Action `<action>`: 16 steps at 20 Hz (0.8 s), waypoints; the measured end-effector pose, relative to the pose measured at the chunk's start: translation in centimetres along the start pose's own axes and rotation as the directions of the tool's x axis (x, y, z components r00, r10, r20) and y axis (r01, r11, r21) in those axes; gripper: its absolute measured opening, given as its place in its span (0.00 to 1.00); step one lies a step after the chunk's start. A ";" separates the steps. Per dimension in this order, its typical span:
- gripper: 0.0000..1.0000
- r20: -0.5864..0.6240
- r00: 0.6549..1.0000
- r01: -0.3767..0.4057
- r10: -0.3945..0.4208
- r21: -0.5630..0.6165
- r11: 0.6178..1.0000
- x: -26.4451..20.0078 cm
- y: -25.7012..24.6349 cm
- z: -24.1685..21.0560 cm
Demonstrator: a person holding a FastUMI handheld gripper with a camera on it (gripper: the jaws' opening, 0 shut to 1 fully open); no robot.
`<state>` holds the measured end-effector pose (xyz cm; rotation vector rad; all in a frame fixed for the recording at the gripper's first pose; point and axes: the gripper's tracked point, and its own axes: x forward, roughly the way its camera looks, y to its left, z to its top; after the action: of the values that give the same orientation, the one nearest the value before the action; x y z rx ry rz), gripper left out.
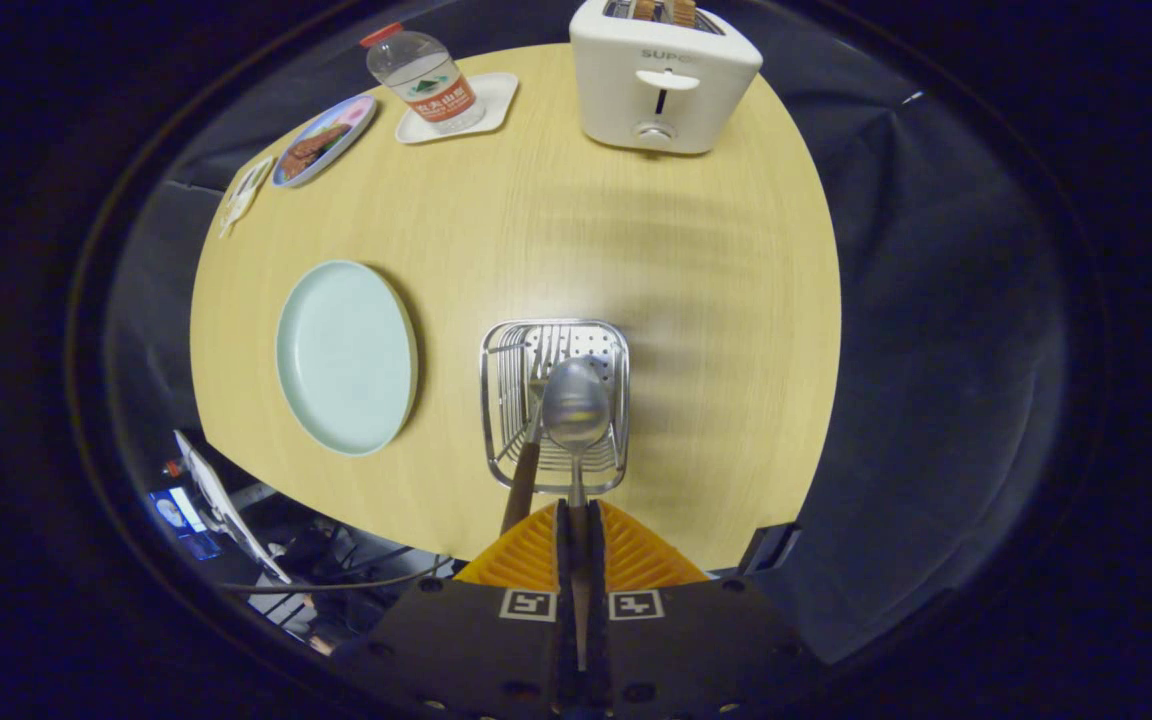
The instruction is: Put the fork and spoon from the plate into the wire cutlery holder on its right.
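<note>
The plate is bare; the fork is already lodged in the holder. The spoon is pinched in the claw above it, release pending.

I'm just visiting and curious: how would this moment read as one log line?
gripper: shut on spoon | spoon: over holder | fork: in holder | plate: empty

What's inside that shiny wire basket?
In the wire cutlery holder a fork already stands, handle leaning out. The spoon, pinched by the gripper, hangs over it, its bowl covering part of the perforated bottom.
</note>
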<state>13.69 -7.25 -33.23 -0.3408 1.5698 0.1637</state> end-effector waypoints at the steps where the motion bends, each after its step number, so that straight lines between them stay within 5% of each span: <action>1: 0.07 0.015 1.000 0.004 -0.004 0.001 1.000 -0.3 0.0 0.2; 9: 0.23 0.144 0.989 0.011 -0.008 -0.020 1.000 -1.7 2.2 0.7; 16: 0.68 0.303 0.953 0.042 -0.016 -0.081 0.996 -3.1 5.0 0.5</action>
<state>12.61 -2.02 -30.70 -0.3873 1.2566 0.2495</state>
